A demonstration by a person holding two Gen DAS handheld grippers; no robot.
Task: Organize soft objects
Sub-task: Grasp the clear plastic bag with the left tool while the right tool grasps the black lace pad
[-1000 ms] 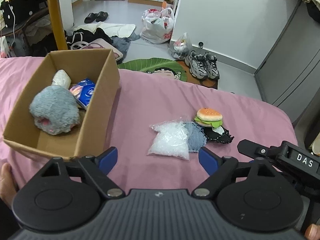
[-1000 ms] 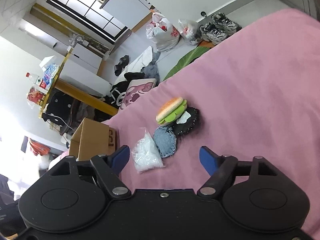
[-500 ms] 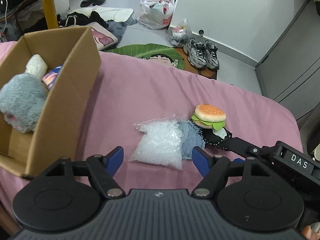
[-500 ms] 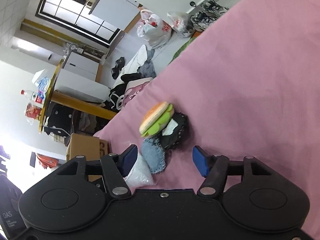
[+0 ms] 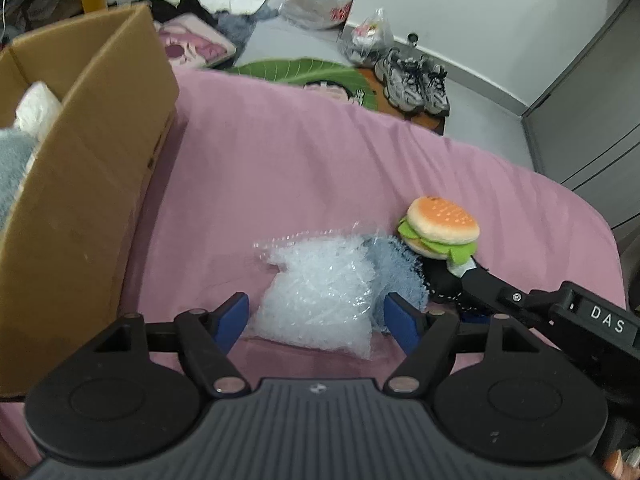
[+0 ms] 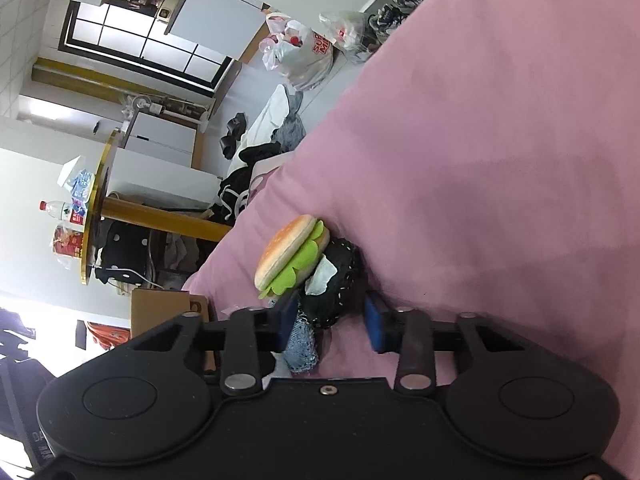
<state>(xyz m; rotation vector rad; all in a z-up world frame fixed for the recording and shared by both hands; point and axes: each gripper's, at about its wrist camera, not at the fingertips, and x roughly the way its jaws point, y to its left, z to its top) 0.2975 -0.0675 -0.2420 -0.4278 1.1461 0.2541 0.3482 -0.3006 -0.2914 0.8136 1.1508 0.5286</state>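
**Fingers bracket two soft pieces on the bed**

The left gripper (image 5: 316,320) has its fingers spread wide on either side of the clear crinkly bag (image 5: 320,292), which lies on the pink bedspread (image 5: 320,160) with nothing gripped yet. The right gripper (image 6: 332,320) has its fingers narrower, straddling the black knitted piece (image 6: 334,280) but apparently not closed on it. The plush burger (image 6: 292,256) rests on that black piece, and the blue knitted piece (image 5: 396,276) is tucked between it and the bag.

The bag looks light, squashy and slick, so a pinch across its bulk should hold better than one at its loose edge. The black knit is limp and will drape; lifting it may tip the burger off. The cardboard box (image 5: 80,184), already holding plush things, stands just beside them.
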